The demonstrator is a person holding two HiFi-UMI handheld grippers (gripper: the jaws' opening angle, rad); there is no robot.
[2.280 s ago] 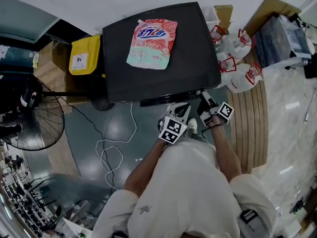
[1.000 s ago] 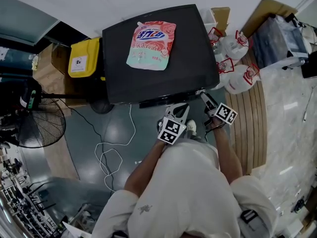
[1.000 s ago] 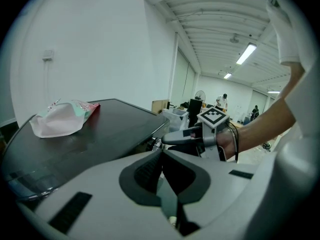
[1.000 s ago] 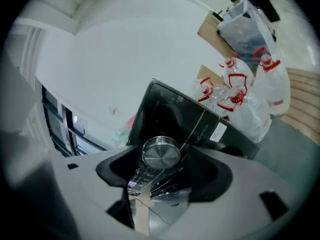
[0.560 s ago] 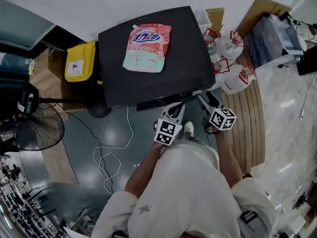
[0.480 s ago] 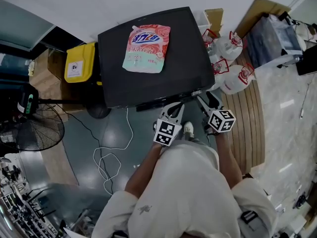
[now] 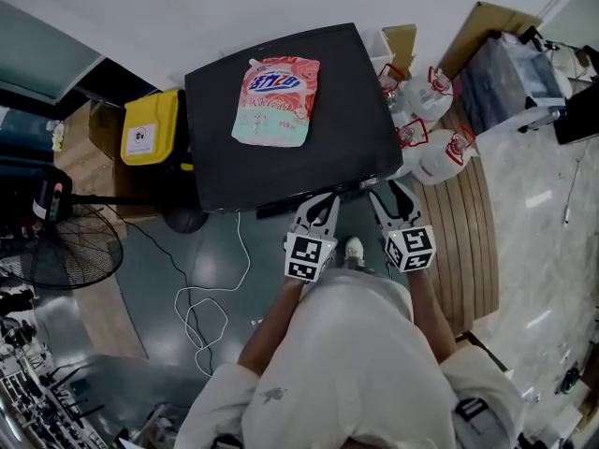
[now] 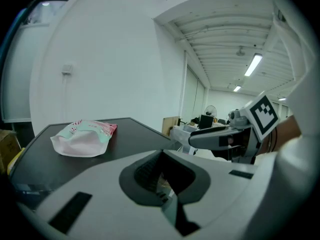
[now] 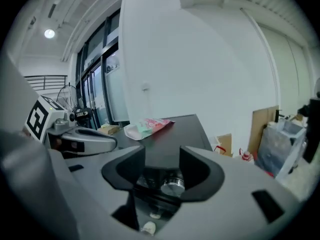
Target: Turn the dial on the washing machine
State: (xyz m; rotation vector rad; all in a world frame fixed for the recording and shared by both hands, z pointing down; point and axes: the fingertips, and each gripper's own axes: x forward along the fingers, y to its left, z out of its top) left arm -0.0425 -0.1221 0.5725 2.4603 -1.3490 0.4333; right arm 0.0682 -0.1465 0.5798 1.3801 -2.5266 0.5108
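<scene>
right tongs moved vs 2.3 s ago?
Yes: right tongs rolled; marker cube now sits farther from the washing machine front edge, lower in head view. Jaws just closed, dial between them.

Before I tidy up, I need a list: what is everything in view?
washing machine: one, black, centre
dial: one, silver, its front panel
detergent pouch: one, pink and mint, on the machine's top
bin: one, yellow, left of machine
fan: one, black, far left
cable: one, white, floor
jugs: several, white, right of machine
left gripper: one, grey, shut, at machine's front edge
right gripper: one, grey, jaws just closed, dial seen beyond them
</scene>
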